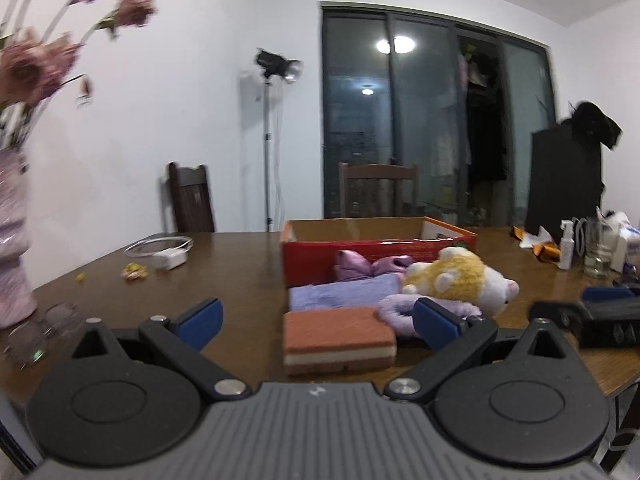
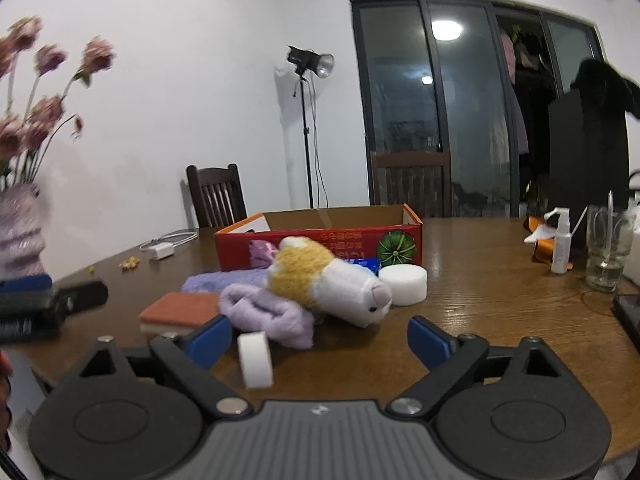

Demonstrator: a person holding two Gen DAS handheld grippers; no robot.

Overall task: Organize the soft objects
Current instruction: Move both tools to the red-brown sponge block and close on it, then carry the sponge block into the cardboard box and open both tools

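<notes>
On the wooden table, seen from the left wrist, the left gripper hangs low with its jaws spread wide and nothing between them. Just ahead lies a brown sponge, and behind it a folded lavender towel. A yellow-and-white plush toy lies on its side over a fuzzy purple cloth, in front of a red cardboard box whose top is open. A shiny purple bow sits against the box wall. Off to the left are a white charger and a vase of pink flowers.

From the right wrist, the right gripper is likewise released, holding nothing. A white foam roll stands on edge near its left finger, touching the purple cloth. The plush toy rests across that cloth, snout toward the camera. A white round sponge sits just beside the toy, near the box. At the far right stand a spray bottle and a glass jar.
</notes>
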